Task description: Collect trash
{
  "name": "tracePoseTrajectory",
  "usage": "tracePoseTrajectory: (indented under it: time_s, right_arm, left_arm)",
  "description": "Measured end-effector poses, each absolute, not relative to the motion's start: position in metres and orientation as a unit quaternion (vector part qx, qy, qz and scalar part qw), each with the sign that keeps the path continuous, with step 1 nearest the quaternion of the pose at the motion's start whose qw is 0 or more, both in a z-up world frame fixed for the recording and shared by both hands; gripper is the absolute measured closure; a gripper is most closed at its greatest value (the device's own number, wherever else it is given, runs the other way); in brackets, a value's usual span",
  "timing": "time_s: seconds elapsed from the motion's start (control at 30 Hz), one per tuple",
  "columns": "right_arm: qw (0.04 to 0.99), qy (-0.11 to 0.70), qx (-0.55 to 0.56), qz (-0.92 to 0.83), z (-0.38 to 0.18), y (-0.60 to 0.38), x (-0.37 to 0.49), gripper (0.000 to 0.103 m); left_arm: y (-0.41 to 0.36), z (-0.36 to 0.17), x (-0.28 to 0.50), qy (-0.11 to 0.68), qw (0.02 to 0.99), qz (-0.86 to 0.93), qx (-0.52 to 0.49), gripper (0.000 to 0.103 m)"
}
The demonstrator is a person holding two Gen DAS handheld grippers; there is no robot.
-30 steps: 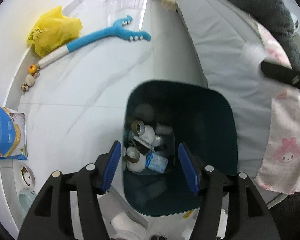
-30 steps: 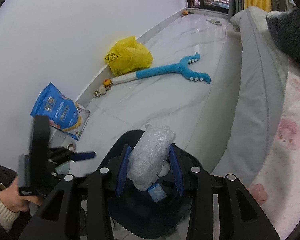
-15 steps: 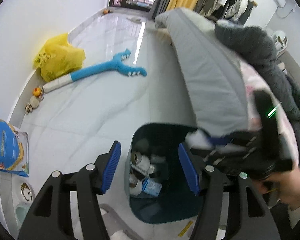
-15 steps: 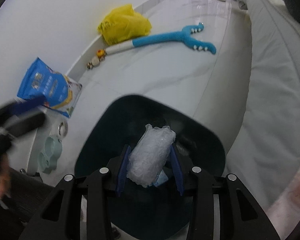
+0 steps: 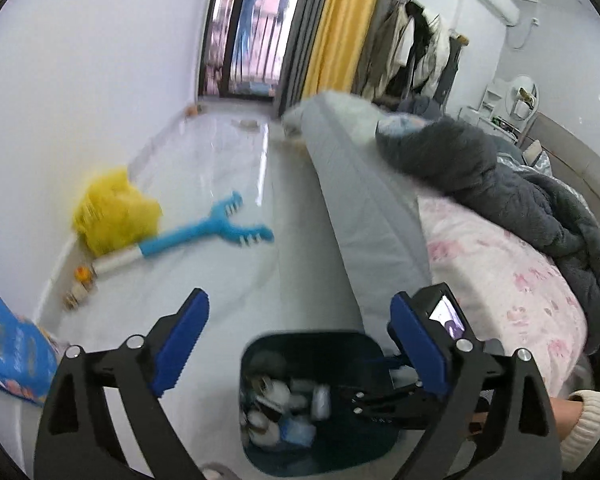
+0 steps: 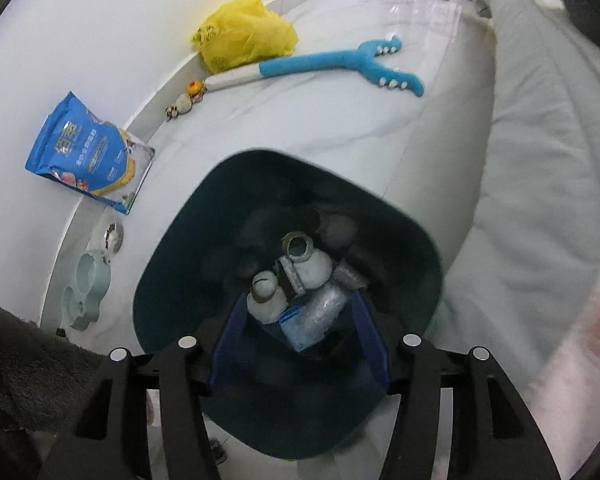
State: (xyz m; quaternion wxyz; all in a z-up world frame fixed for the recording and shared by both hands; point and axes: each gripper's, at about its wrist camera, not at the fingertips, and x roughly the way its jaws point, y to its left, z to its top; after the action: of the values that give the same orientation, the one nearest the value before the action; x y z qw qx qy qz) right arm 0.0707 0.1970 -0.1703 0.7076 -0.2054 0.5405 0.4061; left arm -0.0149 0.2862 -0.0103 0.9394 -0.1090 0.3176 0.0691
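A dark teal trash bin [image 6: 204, 216] stands on the floor beside the bed and holds tape rolls, white wads and wrappers. A clear crumpled plastic wad [image 6: 320, 312] lies inside it among the trash. My right gripper [image 6: 300, 336] is open and empty, its blue pads low inside the bin mouth on either side of the wad. In the left wrist view the bin [image 5: 260, 348] is below, with the right gripper [image 5: 364, 380] reaching into it. My left gripper [image 5: 300, 344] is open and empty, raised above the bin.
A yellow plastic bag [image 6: 244, 36] and a blue plush toy [image 6: 332, 64] lie by the wall. A blue pet food bag [image 6: 88, 152] and pet bowls [image 6: 86, 288] sit at the left. The bed [image 5: 380, 216] with grey blanket [image 5: 500, 184] borders the right.
My right gripper has opened and let go of the plastic wad, which now lies in the bin. My left gripper has lifted and tilted up toward the room.
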Motion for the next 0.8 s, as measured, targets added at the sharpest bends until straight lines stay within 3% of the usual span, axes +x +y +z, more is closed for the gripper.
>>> tracePoseTrajectory:
  time_s: [0.2, 0.4, 0.47, 0.8]
  right_arm:
    - [0.748, 0.496, -0.172, 0.405, -0.124, 0.163, 0.059, 0.039]
    - [0.798, 0.432, -0.150, 0.391, -0.071, 0.114, 0.042, 0.023]
    - [0.818, 0.408, -0.144, 0.380, -0.054, 0.092, 0.036, 0.014]
    - [0.895, 0.320, -0.086, 0.299, 0.008, -0.036, 0.002, 0.003]
  left_arm:
    - [0.261, 0.012, -0.025, 0.289, 0.950, 0.075, -0.086, 0.004]
    - [0.236, 0.026, -0.037, 0.270, 0.956, 0.077, -0.085, 0.003]
    - [0.228, 0.024, -0.042, 0.273, 0.955, 0.082, -0.082, 0.003]
    - [0.181, 0.020, -0.063, 0.268, 0.958, 0.094, -0.044, 0.003]
